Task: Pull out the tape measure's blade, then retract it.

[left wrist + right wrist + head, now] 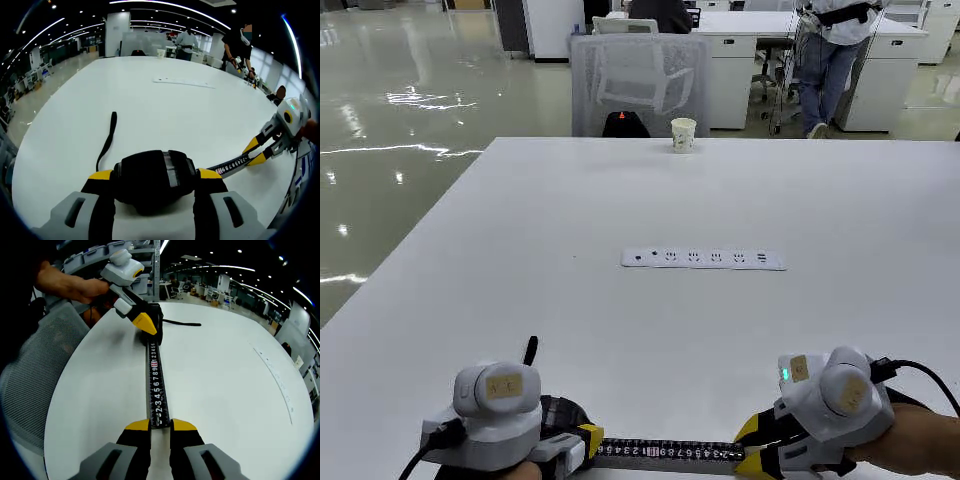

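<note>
The black tape measure case (563,418) lies near the front edge of the white table (720,190), and my left gripper (582,445) is shut on it. In the left gripper view the case (155,177) sits between the yellow-tipped jaws. The blade (665,452) runs out flat to the right, numbers up. My right gripper (752,447) is shut on the blade's end. In the right gripper view the blade (157,385) leads from my right gripper (160,426) to the case (156,322). A black wrist strap (107,137) trails from the case.
A white power strip (703,259) lies mid-table and a paper cup (683,134) stands at the far edge. A mesh chair (640,85) is behind the table, and a person (830,50) stands at the back right by white cabinets.
</note>
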